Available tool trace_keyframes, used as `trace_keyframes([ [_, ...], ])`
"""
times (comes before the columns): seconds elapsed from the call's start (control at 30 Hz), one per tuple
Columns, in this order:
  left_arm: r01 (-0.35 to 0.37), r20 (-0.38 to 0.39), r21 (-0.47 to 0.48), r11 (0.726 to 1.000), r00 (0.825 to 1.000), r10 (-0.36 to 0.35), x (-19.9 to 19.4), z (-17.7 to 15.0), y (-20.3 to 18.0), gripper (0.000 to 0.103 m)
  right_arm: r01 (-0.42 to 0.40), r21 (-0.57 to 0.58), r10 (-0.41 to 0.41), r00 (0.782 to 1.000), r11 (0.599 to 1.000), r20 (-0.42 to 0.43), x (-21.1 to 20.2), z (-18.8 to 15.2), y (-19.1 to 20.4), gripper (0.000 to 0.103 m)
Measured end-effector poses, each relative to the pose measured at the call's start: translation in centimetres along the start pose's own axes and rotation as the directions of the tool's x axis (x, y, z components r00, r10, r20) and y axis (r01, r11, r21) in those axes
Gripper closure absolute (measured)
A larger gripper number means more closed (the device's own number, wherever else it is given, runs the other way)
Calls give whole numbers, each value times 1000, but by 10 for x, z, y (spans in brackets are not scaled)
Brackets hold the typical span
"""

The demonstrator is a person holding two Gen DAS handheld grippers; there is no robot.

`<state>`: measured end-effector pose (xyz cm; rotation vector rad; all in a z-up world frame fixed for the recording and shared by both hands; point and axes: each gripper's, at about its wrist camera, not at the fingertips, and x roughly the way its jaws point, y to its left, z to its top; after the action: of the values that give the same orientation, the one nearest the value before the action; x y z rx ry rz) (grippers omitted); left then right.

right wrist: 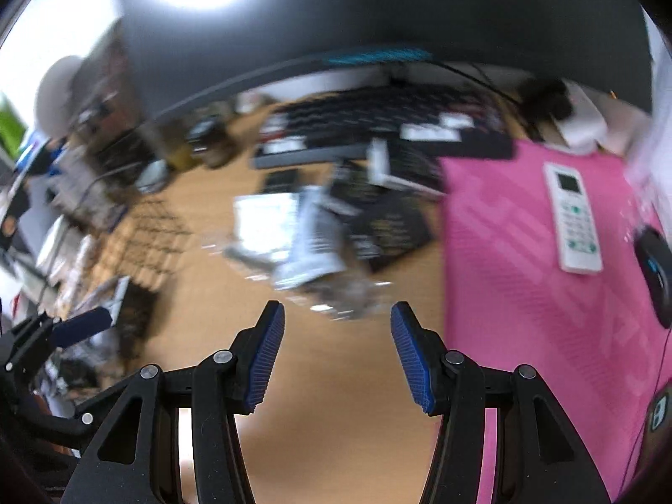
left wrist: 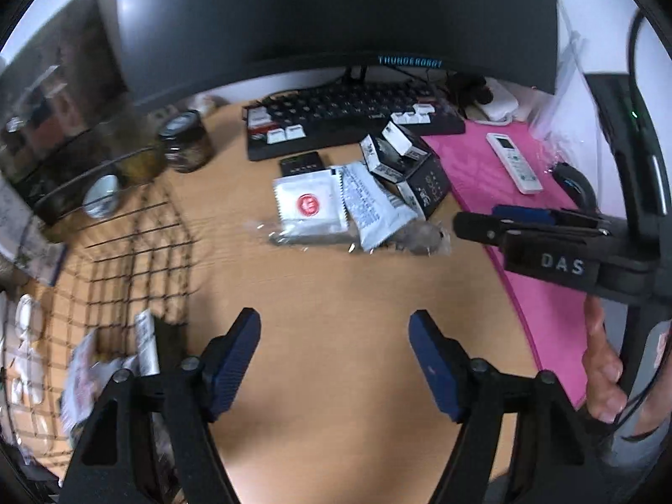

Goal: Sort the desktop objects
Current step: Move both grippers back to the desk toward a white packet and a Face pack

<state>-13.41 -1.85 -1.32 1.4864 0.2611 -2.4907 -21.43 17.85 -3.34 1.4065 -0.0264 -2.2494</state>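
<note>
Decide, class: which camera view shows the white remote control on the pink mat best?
The right wrist view: the white remote control appears large there, its screen and buttons visible. The left wrist view shows it smaller and farther off, on the same pink mat.

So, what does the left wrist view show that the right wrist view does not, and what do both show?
Only the left wrist view shows a hand holding the right tongs from the side, and a readable monitor logo. Only the right wrist view shows the left tongs at its edge and the whole black mouse. Both show the white remote on the pink mat, the keyboard, the pile of packets and the wire basket.
</note>
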Motion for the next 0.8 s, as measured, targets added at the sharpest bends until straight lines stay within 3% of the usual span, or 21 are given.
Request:
trace_keyframes([
  [0.17,-9,-40,-55,998,999,7,38,31,2,26,-36,101,38,999,994,-17,23,22,-31,49],
  [0.43,-4,-78,-87,996,997,-3,77,68,4,26,-68,196,81,995,978,-58,63,55,-36,49],
  [0.8,-10,-95,-119,993,995,-1,93,79,21,26,-126,340,139,990,932,-16,72,76,-41,47],
])
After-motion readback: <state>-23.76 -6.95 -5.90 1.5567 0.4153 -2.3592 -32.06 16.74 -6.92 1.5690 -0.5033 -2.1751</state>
